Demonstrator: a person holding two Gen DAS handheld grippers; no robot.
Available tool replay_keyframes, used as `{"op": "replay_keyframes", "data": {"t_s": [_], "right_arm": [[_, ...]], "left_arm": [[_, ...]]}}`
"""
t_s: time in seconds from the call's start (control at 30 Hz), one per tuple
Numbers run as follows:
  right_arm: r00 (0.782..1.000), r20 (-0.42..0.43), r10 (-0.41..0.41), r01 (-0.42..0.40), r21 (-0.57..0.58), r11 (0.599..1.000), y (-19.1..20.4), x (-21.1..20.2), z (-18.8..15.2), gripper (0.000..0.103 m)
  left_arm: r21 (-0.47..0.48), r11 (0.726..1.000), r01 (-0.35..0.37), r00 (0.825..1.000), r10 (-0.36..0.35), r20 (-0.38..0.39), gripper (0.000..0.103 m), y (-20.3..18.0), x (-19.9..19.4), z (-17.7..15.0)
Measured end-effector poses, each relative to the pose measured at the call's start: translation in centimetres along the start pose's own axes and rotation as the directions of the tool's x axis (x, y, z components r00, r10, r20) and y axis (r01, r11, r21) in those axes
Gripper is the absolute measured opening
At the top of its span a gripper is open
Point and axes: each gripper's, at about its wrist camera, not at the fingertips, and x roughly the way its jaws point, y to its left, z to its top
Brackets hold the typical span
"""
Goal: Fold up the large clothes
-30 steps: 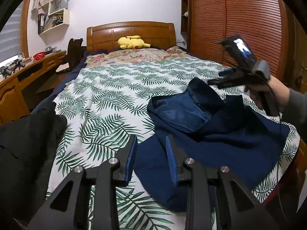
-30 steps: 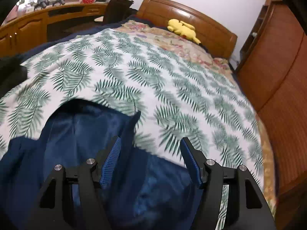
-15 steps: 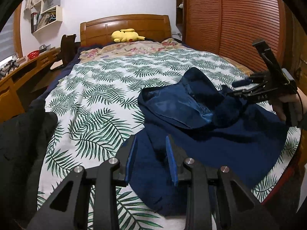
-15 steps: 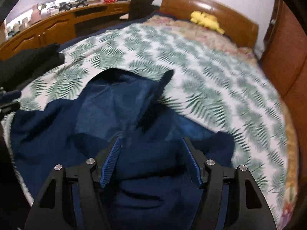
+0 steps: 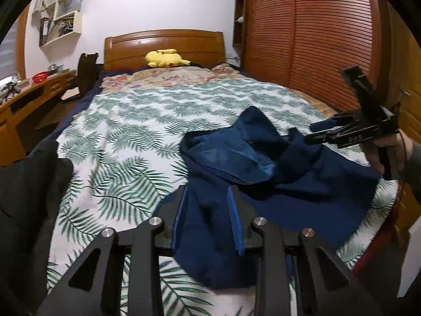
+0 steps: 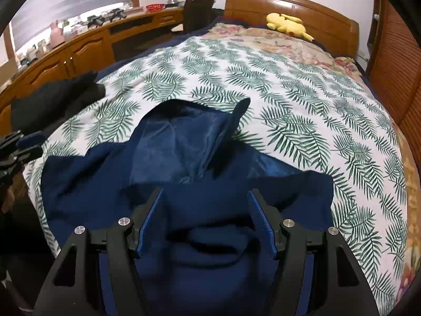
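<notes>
- far left of my left claw (image 5: 208, 218), a black garment (image 5: 29, 202) lies heaped at the bed's near corner, well apart from the blue pads.
- ahead and left of that claw is bare leaf-print bedspread (image 5: 126, 142), running up to the wooden headboard (image 5: 163, 44) where a yellow plush toy (image 5: 165, 58) lies.
- my left claw has its jaws narrowly apart, pointing down over the near hem of the navy jacket (image 5: 276, 181); dark cloth fills the gap between the pads, but i cannot tell whether they pinch it or just hang above it.
- ahead and right of the left claw the jacket lies rumpled, its shinier blue lining (image 5: 231, 155) turned upward.
- further right, my right claw (image 6: 206, 220) stands with jaws wide apart above the jacket's dark fabric, nothing pressed between the pads.
- from the right wrist view, the lining sits straight ahead of this claw, with one flap standing up in a point.
- off its right side the bedspread runs clear to the louvred wardrobe doors (image 5: 315, 39).
</notes>
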Motion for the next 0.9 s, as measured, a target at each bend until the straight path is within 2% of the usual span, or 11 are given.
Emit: {"op": "replay_keyframes", "data": {"t_s": [0.13, 0.17, 0.2, 0.23, 0.37, 0.47, 0.57, 0.67, 0.73, 0.77, 0.9], "right_arm": [[0.996, -0.075, -0.044, 0.042, -0.021, 0.999, 0.3, 2.1, -0.8, 0.064], [0.996, -0.083, -0.044, 0.042, -0.025, 0.999, 0.3, 2.6, -1.0, 0.055], [0.996, -0.087, -0.033, 0.03, -0.032, 0.999, 0.2, 3.1, -1.0, 0.018], [0.995, -0.09, -0.031, 0.027, -0.049, 0.998, 0.2, 3.5, -0.9, 0.006], [0.995, 0.025, -0.093, 0.095, -0.078, 0.992, -0.5, 2.8, 0.8, 0.003], [0.974, 0.121, -0.192, 0.195, -0.019, 0.981, -2.7, 2.0, 2.7, 0.003], [0.896, 0.156, -0.416, 0.408, 0.085, 0.909, -6.3, 2.4, 4.3, 0.002], [0.924, 0.076, -0.374, 0.363, 0.125, 0.923, -8.6, 3.7, 4.5, 0.012], [0.93, 0.038, -0.366, 0.36, 0.115, 0.926, -9.1, 3.9, 3.5, 0.047], [0.93, 0.044, -0.365, 0.359, 0.106, 0.927, -9.1, 3.5, 2.7, 0.053], [0.943, 0.021, -0.333, 0.328, 0.114, 0.938, -9.3, 1.2, -1.3, 0.059]], "left_arm": [[0.012, 1.0, 0.022, 0.999, -0.021, -0.042, 0.029, -0.7, 0.7, -0.6], [0.015, 1.0, 0.016, 0.998, -0.015, -0.053, 0.029, -0.8, 0.9, -0.7], [0.017, 1.0, 0.012, 0.998, -0.01, -0.061, 0.029, -0.8, 1.2, -0.8], [0.017, 1.0, 0.009, 0.998, -0.008, -0.068, 0.029, -0.9, 1.3, -0.9], [0.004, 1.0, 0.004, 0.996, -0.003, -0.086, 0.029, -0.7, 1.8, -1.2], [-0.001, 1.0, -0.002, 0.996, 0.002, -0.088, 0.029, -0.5, 1.8, -1.2], [-0.003, 1.0, -0.001, 0.996, 0.0, -0.092, 0.029, -0.6, 1.9, -1.2], [-0.001, 1.0, -0.002, 0.996, 0.002, -0.094, 0.029, -0.7, 1.9, -1.2], [0.003, 1.0, -0.001, 0.995, 0.001, -0.097, 0.029, -0.7, 1.8, -1.2], [0.006, 1.0, -0.002, 0.995, 0.003, -0.095, 0.029, -0.7, 1.7, -1.2], [0.004, 1.0, 0.002, 0.995, -0.002, -0.097, 0.029, -0.6, 1.5, -1.2]]}}
